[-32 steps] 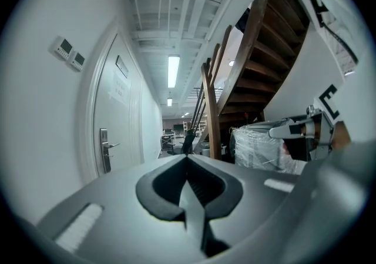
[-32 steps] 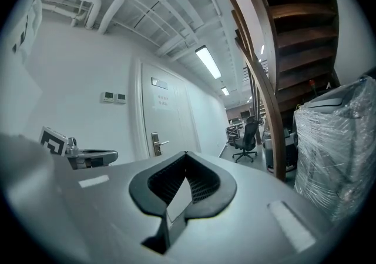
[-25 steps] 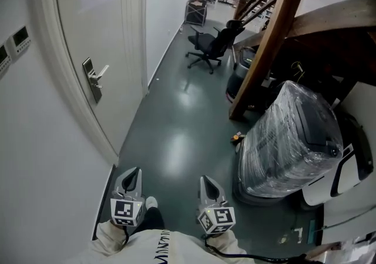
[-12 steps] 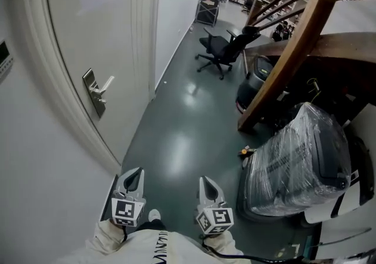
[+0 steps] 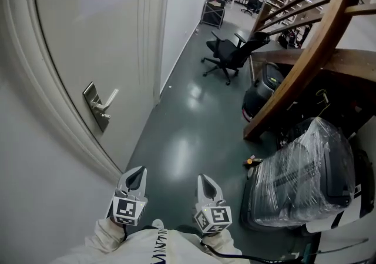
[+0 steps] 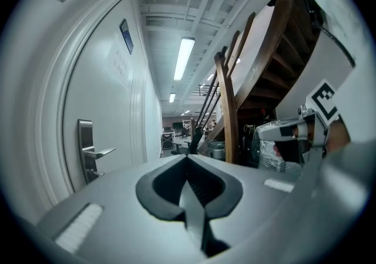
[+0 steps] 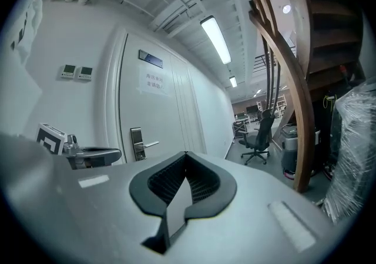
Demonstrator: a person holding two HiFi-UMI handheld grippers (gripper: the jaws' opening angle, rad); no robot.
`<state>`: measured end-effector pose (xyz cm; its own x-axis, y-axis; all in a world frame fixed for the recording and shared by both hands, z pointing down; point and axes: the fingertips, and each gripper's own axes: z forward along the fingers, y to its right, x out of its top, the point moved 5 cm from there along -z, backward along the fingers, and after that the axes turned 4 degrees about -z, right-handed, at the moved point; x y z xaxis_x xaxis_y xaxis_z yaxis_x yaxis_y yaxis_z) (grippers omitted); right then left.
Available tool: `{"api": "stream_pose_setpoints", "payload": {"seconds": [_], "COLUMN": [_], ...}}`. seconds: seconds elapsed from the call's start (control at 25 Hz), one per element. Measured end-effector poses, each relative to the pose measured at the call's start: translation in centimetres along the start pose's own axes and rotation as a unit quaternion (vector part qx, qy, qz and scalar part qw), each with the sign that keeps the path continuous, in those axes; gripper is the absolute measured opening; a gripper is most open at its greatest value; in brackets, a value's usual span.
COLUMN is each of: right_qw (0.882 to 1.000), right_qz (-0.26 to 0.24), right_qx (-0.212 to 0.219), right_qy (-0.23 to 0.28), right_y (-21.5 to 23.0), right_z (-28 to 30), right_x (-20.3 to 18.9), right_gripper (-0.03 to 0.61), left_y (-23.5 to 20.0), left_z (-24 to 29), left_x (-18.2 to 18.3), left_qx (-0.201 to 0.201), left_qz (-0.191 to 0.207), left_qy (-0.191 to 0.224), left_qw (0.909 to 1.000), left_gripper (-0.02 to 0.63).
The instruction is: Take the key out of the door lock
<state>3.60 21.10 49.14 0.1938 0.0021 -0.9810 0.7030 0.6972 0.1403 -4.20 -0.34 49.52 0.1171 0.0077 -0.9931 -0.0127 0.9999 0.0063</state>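
left hand-held gripper [image 5: 135, 173] clenched, empty, right hand-held gripper [image 5: 206, 181] same deal, door lock [image 5: 96, 106] farther off, left side

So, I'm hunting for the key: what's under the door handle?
Under the door handle, a small metal stub juts from the lock plate. It is probably the key, though it is too small to confirm. The keyhole itself cannot be seen behind it.

Closed right gripper [image 7: 185, 153], door lock [image 7: 138, 143] beyond

Whether a key sits in the door lock [image 5: 96, 106] is too small to tell.
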Motion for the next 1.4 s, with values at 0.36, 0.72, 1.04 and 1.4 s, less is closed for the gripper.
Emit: {"api": "stream_pose_setpoints", "payload": {"seconds": [0.36,0.72,1.04,1.4], "right_qw": [0.999,0.988,0.962,0.917], "right_qz": [-0.005,-0.019,-0.030,-0.055], "right_qx": [0.037,0.149,0.267,0.391], "right_qy": [-0.023,-0.028,-0.043,-0.064], "right_y": [0.2,-0.6,-2.8,-6.1], "right_z": [5.9,16.1,24.8,32.2], "right_x": [-0.2,0.9,2.7,2.9], "right_gripper": [0.001,0.000,0.000,0.000], "left_y": [-3.4,-8.1,-12.0,-14.2], "left_z": [2.3,4.7,6.5,6.1], "left_x": [-0.8,-0.7,0.6,0.7], "left_qx": [0.038,0.139,0.246,0.368], "left_qz": [-0.015,-0.016,-0.025,-0.043], "left_qy": [-0.007,-0.010,-0.015,-0.028], "left_qw": [0.9992,0.9901,0.9688,0.9285], "left_gripper": [-0.002,-0.002,-0.002,-0.002]}}
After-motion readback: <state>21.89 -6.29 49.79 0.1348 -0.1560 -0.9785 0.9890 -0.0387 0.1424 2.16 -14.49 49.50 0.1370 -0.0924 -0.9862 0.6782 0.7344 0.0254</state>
